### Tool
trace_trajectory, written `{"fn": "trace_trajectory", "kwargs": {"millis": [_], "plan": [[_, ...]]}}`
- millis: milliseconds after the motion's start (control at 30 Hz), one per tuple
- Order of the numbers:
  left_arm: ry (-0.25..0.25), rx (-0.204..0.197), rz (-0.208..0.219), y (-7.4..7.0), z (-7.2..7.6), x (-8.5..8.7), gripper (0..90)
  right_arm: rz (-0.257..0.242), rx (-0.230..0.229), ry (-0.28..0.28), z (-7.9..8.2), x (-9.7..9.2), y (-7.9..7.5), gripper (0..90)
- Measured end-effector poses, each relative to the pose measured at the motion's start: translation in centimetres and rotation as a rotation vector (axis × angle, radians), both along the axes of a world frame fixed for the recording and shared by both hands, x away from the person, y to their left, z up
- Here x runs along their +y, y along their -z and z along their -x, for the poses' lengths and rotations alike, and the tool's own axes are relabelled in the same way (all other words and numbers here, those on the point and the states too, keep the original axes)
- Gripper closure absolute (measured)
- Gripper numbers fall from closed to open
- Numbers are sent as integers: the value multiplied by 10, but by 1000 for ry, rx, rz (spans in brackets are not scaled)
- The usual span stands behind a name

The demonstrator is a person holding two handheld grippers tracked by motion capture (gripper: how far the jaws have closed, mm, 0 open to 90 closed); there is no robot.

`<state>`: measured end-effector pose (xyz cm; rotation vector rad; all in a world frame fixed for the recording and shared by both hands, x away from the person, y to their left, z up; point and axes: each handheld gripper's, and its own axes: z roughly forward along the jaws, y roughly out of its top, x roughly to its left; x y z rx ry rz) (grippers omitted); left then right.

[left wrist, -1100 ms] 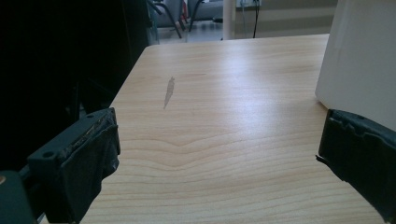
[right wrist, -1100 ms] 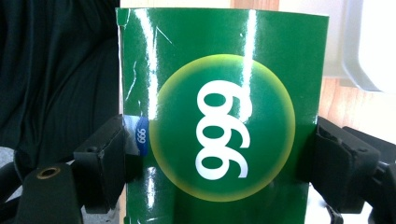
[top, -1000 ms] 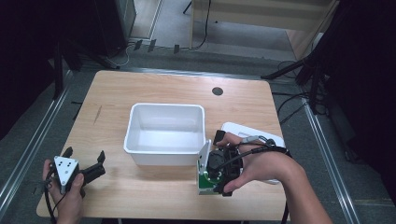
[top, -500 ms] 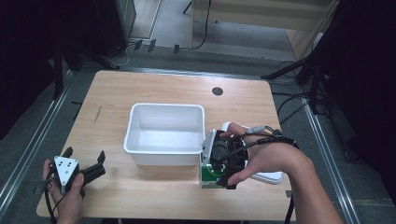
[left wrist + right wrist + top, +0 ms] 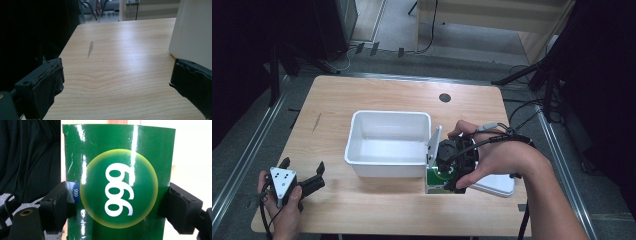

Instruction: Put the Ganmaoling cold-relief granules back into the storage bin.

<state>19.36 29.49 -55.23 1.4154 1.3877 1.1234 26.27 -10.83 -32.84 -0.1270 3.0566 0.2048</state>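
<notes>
A glossy green box (image 5: 120,170) printed with "999" in a yellow disc stands between the jaws of my right gripper (image 5: 119,204), and both pads press on its sides. In the high view the box (image 5: 432,178) is green and white and hangs at the front right corner of the white bin (image 5: 362,145), with my right gripper (image 5: 451,165) shut on it. At the table's front left corner my left gripper (image 5: 302,166) stays still. Its jaws are wide apart with nothing between them, and my left gripper (image 5: 117,85) looks along bare wood.
The wooden table (image 5: 387,95) has a round dark hole (image 5: 444,97) near its far edge. A flat white lid (image 5: 497,186) lies under my right hand. The white bin's wall (image 5: 192,37) rises close on the right in the left gripper view. Dark floor and cables surround the table.
My right gripper has risen with the green box and drawn closer to the bin's corner. The left gripper has not moved.
</notes>
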Motion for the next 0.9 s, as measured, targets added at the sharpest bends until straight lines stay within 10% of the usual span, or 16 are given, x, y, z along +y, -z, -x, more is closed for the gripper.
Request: {"fn": "trace_trajectory", "kwargs": {"millis": [900], "plan": [[5,5,4,0,0,1,0,-16,-33,-24,-23,14,-30,168]]}}
